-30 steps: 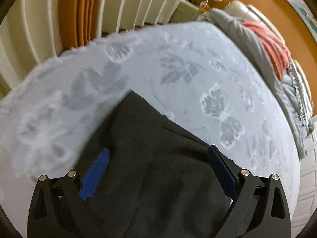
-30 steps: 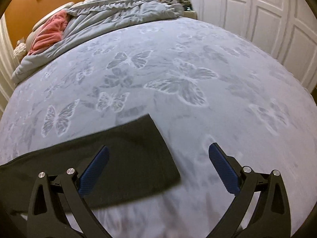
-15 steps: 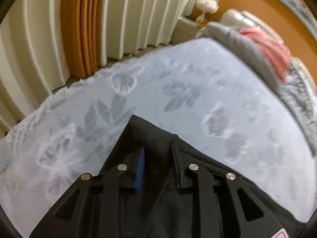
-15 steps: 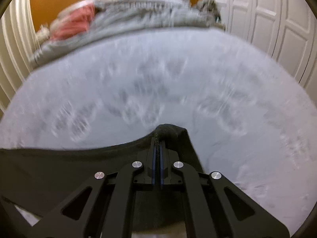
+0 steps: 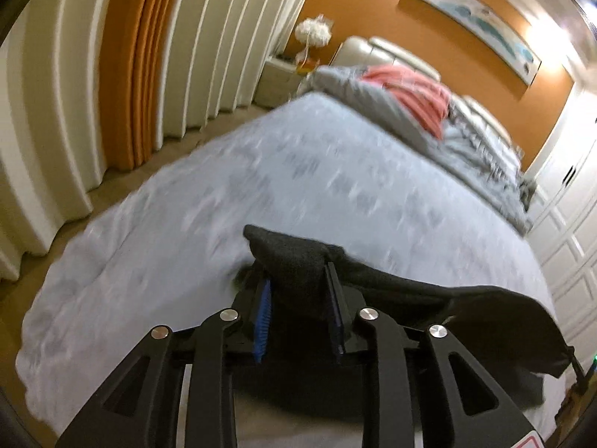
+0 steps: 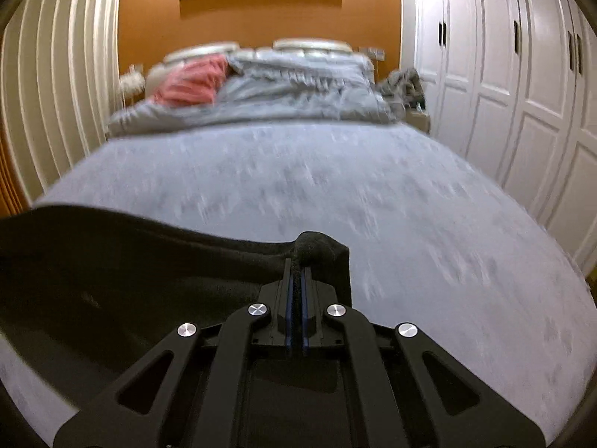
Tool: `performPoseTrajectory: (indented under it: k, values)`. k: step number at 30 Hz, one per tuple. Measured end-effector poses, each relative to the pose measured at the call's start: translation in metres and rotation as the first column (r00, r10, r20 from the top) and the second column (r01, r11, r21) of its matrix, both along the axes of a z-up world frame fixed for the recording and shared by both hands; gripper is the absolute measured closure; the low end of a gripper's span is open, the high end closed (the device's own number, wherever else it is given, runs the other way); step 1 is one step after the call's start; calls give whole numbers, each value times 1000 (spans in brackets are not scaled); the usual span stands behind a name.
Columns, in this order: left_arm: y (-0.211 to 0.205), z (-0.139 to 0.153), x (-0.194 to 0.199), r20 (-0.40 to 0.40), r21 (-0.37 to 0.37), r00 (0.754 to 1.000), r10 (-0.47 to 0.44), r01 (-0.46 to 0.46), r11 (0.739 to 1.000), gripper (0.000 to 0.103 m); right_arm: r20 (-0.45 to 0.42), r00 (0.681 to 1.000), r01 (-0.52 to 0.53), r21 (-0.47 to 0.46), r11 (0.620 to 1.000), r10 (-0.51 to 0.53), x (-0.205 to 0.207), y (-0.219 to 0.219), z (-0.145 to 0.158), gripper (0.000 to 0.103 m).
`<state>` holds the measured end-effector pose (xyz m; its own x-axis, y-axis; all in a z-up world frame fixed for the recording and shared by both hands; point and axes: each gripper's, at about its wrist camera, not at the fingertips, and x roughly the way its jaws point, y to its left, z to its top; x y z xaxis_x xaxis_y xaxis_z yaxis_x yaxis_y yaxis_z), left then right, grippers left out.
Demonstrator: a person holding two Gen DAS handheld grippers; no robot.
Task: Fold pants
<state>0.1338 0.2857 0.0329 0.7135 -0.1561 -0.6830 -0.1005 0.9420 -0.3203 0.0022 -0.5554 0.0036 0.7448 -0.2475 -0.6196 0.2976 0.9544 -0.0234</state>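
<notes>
Left wrist view, left gripper [image 5: 298, 280] fingers clamp bunched pants [image 5: 294, 257], right gripper [image 6: 297, 267] fingers pinch another fold

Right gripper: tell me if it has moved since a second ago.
Yes. The right gripper, shut on the pants, has lifted: the headboard wall now fills more of its view.
</notes>
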Motion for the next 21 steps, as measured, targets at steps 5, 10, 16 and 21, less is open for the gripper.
performPoseTrajectory:
  k: [5, 10, 16, 21]
  values:
    - [26, -37, -44, -46, -152, 995, 92, -98, 984, 55, -107, 987, 128, 46, 991, -123, -39, -9, -41, 67]
    - [27, -28, -63, -53, -358, 990, 132, -143, 923, 29, -31, 988, 156, 188, 970, -153, -61, 3, -7, 45]
    - [7, -58, -38, -203, -483, 960, 193, -270, 833, 28, -21, 990, 129, 502, 855, -137, -52, 27, -6, 45]
    - [-9, -92, -20, -248, -504, 953, 172, -278, 818, 76, -64, 990, 138, 606, 784, -125, -28, 39, -42, 53]
